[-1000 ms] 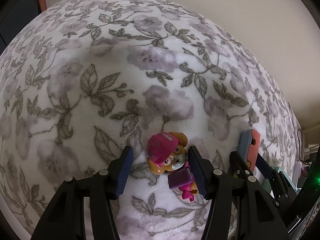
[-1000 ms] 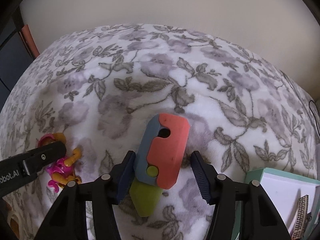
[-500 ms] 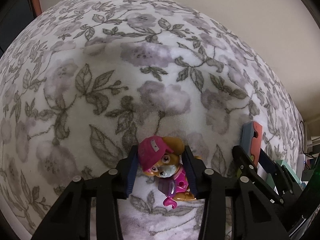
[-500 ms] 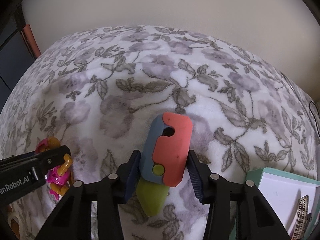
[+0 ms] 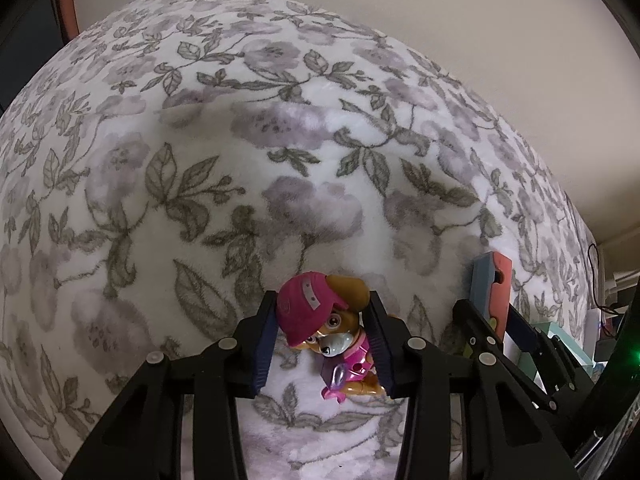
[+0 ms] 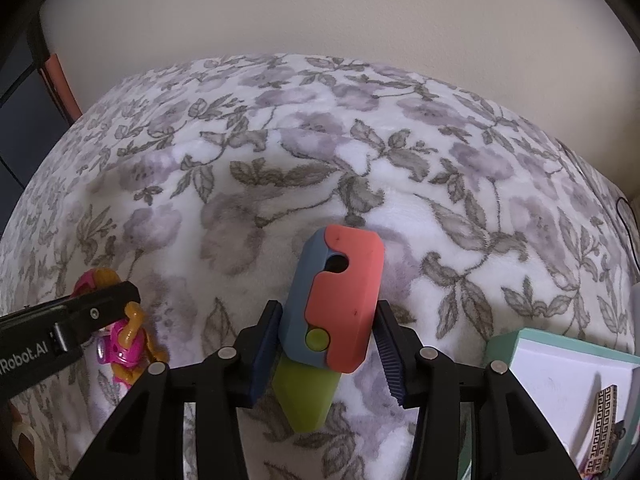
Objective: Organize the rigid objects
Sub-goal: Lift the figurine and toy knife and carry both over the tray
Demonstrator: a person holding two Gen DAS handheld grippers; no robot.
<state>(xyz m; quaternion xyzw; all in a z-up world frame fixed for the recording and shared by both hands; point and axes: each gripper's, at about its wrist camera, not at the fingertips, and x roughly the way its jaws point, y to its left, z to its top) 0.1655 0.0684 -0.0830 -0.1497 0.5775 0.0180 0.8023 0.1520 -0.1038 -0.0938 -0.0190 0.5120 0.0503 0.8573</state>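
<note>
A toy pup with a pink cap and a pink vest stands between the blue pads of my left gripper, which is shut on its head and body above the floral blanket. My right gripper is shut on a toy knife with a red and blue handle and a green blade pointing back toward the camera. In the right wrist view the left gripper's black finger hides part of the pup. In the left wrist view the toy knife stands on edge at the right.
A teal box with a white inside sits at the lower right of the blanket and holds a patterned strip. A beige wall rises behind the bed. An orange-red edge shows at the far left, and a thin cable hangs at the right.
Both pairs of jaws have narrowed onto their objects. The pup, lying loose between wide left fingers before, is now pinched and more upright. The toy knife is now gripped on both sides.
</note>
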